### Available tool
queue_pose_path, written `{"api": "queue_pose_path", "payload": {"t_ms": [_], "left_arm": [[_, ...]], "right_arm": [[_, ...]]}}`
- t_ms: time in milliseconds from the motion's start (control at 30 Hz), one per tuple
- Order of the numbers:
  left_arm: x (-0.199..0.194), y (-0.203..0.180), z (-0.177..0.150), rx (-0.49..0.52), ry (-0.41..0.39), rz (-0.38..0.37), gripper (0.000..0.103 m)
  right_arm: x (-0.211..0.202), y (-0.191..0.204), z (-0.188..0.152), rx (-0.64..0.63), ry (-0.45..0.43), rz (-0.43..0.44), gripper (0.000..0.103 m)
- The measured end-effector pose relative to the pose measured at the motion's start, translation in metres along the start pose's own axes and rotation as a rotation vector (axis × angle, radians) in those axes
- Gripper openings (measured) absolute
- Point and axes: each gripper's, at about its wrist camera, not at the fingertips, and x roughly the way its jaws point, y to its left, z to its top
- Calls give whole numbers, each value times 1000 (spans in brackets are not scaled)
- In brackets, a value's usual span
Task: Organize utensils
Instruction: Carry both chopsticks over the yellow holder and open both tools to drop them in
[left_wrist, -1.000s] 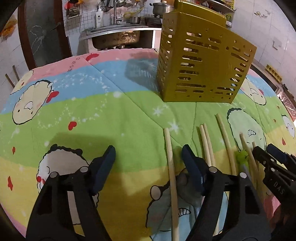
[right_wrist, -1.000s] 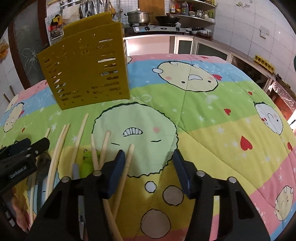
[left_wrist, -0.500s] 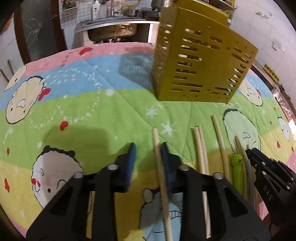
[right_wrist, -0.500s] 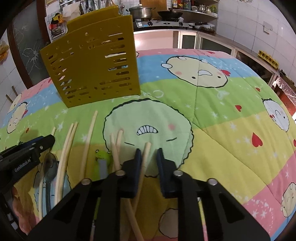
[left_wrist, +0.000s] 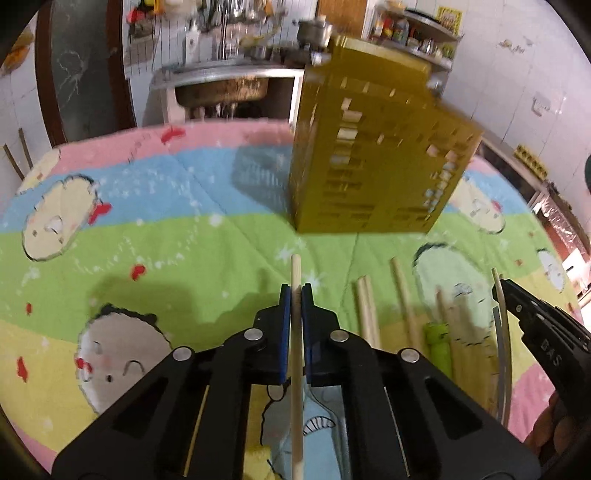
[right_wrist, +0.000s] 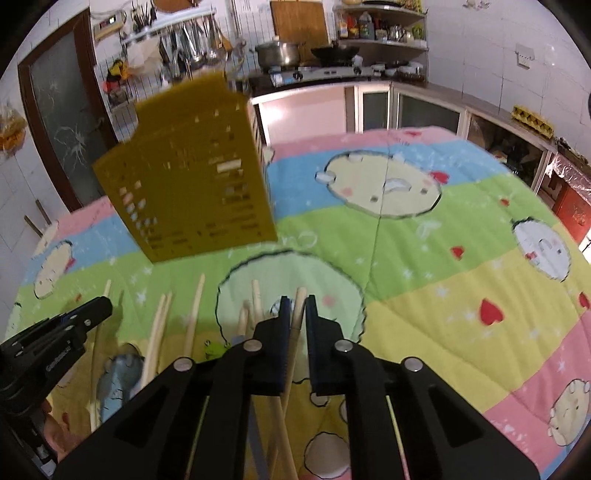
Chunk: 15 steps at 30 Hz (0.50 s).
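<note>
A slotted yellow utensil holder (left_wrist: 376, 162) stands upright on the cartoon quilt; it also shows in the right wrist view (right_wrist: 192, 184). My left gripper (left_wrist: 295, 291) is shut on a wooden chopstick (left_wrist: 296, 350) and holds it lifted off the quilt. My right gripper (right_wrist: 295, 302) is shut on another wooden chopstick (right_wrist: 298, 306), also lifted. Several more chopsticks (left_wrist: 369, 314) and a green frog-handled utensil (left_wrist: 437, 343) lie on the quilt between the two grippers.
A blue spoon (right_wrist: 122, 373) lies beside the chopsticks at the left in the right wrist view. The quilt (right_wrist: 443, 258) covers the whole table. Behind it stand a sink (left_wrist: 221, 88), a stove with pots (right_wrist: 280, 55) and kitchen cabinets.
Both grippers have closed, each on a chopstick, and lifted up from the quilt. The views have tilted up toward the holder.
</note>
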Motion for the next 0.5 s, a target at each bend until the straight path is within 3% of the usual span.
{"api": "queue_pose_path", "payload": {"t_ms": [500], "left_arm": [[-110,-2,11,0,-275,-18,5]], "right_arm": [[-93,-8,23,-22,-279,52,7]]}}
